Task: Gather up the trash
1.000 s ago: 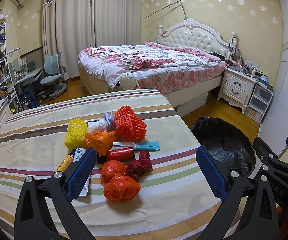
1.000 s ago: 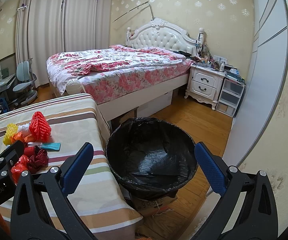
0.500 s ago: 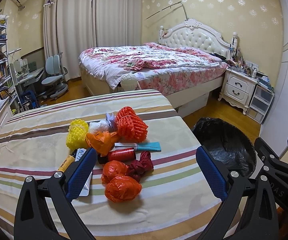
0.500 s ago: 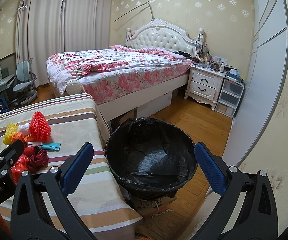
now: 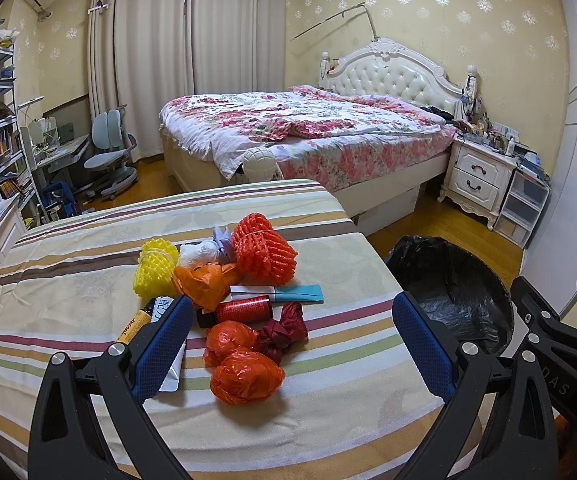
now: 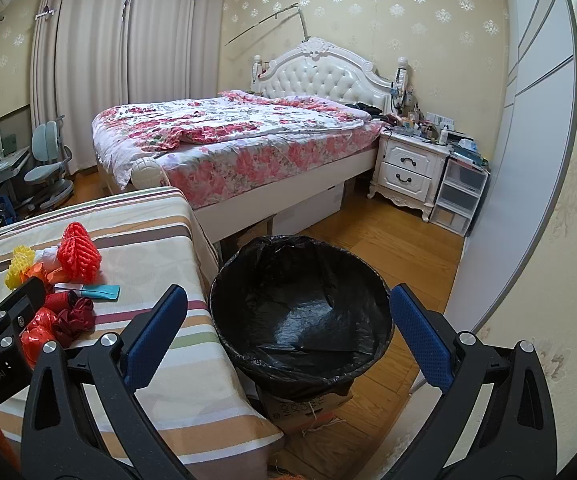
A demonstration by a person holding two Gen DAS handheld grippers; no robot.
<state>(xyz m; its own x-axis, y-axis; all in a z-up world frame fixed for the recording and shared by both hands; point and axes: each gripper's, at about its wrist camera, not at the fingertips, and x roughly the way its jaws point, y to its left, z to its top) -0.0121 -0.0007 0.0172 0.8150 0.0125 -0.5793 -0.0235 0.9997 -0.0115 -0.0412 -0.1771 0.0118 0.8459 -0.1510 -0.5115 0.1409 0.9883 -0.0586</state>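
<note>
My left hand-held gripper [image 5: 290, 344] hangs over the near edge of the tabletop [image 5: 68, 292], its two blue fingers spread wide and holding nothing. Between them I see the trash in one heap: an orange-red bag ball [image 5: 247, 377] nearest to me, a second red bag ball [image 5: 230, 340] just behind it, touching a dark red knotted bag [image 5: 284, 332]. Behind these lie a small red bottle [image 5: 244, 309] on its side, a white and teal flat pack [image 5: 278, 293], a crumpled orange bag [image 5: 206, 280], a yellow foam net [image 5: 155, 268], a white crumpled bag [image 5: 204, 251] and a red foam net [image 5: 263, 254].

My right hand-held gripper [image 6: 288, 338] is also spread and empty. It hangs above the bin with a black liner [image 6: 300, 312], which stands on the wooden floor [image 6: 400, 232] just beside the right edge of the tabletop.

Compared with one second ago, almost nothing differs. In the left view the heap sits very slightly lower and nearer, so my left hand-held gripper has crept a little forward. The right view looks the same as before, and no piece of trash has moved.
</note>
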